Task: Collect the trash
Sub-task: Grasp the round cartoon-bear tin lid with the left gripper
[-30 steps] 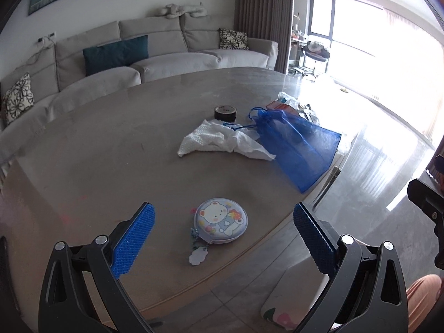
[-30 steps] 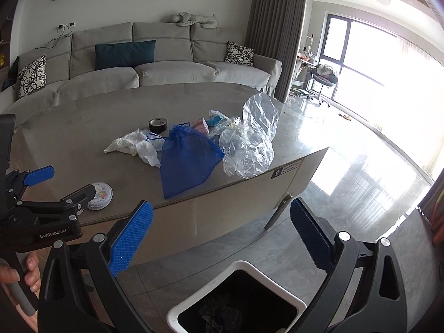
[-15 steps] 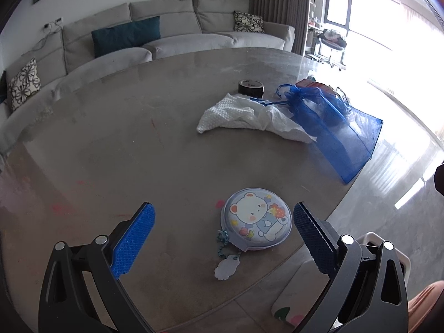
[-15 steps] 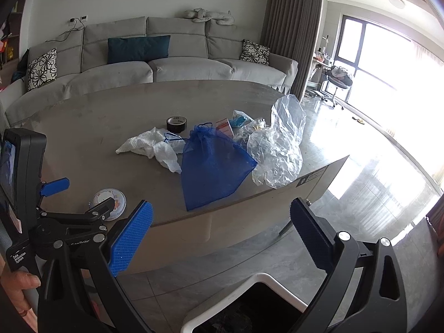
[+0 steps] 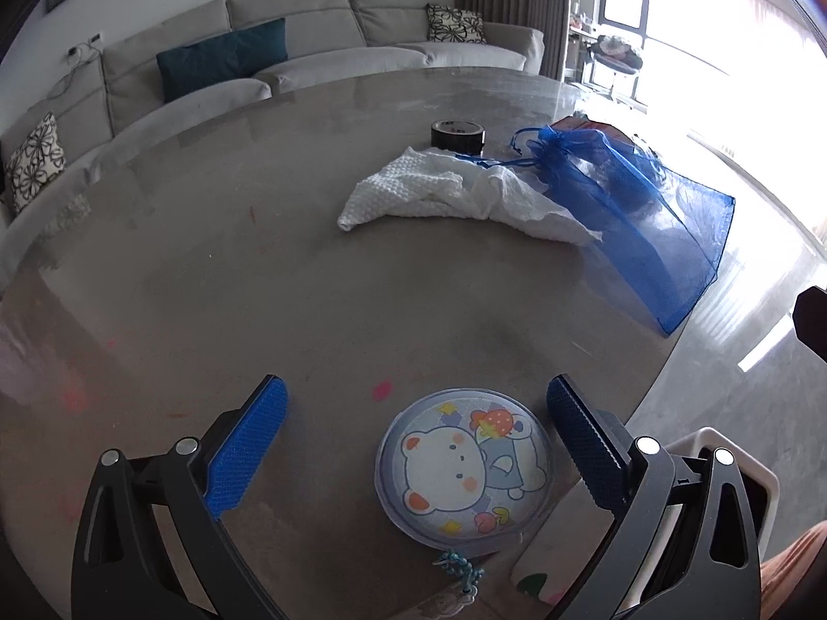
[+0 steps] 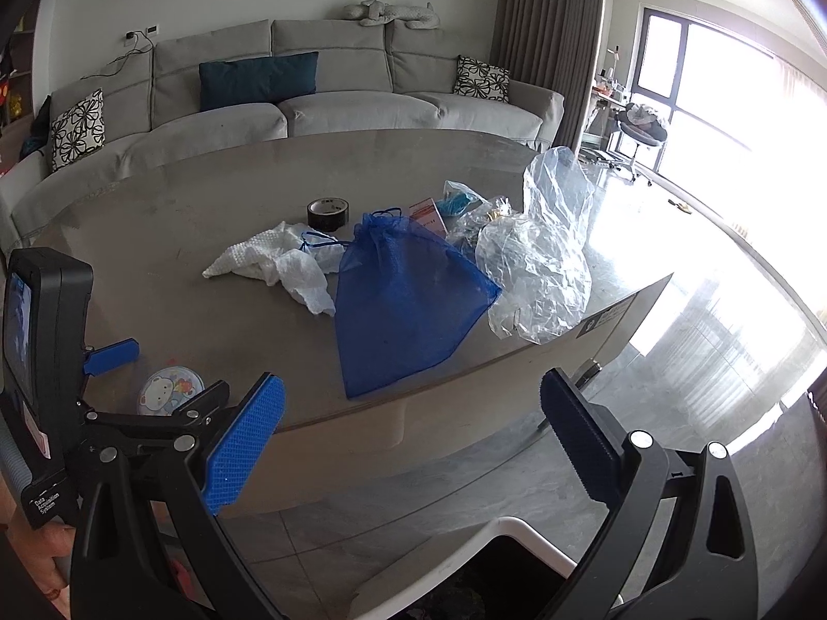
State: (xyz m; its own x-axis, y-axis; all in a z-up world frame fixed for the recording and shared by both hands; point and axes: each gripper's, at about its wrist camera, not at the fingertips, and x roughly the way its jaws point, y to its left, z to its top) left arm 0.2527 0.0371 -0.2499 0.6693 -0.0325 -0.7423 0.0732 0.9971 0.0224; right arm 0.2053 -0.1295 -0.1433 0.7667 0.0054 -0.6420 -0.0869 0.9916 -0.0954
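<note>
A crumpled white tissue (image 5: 465, 196) lies mid-table beside a blue mesh bag (image 5: 646, 217); both also show in the right wrist view, the tissue (image 6: 274, 266) left of the bag (image 6: 408, 305). Crumpled clear plastic (image 6: 542, 258) sits at the table's right end. My left gripper (image 5: 413, 444) is open and empty over the near table edge, its fingers either side of a round bear-print case (image 5: 465, 470). My right gripper (image 6: 408, 439) is open and empty in front of the table, above a white trash bin (image 6: 491, 568). The left gripper shows in the right view (image 6: 160, 377).
A black tape roll (image 5: 457, 134) stands behind the tissue. A pink card and small wrappers (image 6: 444, 209) lie behind the bag. The grey table (image 5: 207, 284) has a curved near edge. A sofa (image 6: 310, 103) runs behind it. The bin rim (image 5: 744, 475) is at lower right.
My left gripper has moved forward and down over the table edge, so the bear case now lies between its fingers. My right gripper has drifted closer to the table. Both stay open.
</note>
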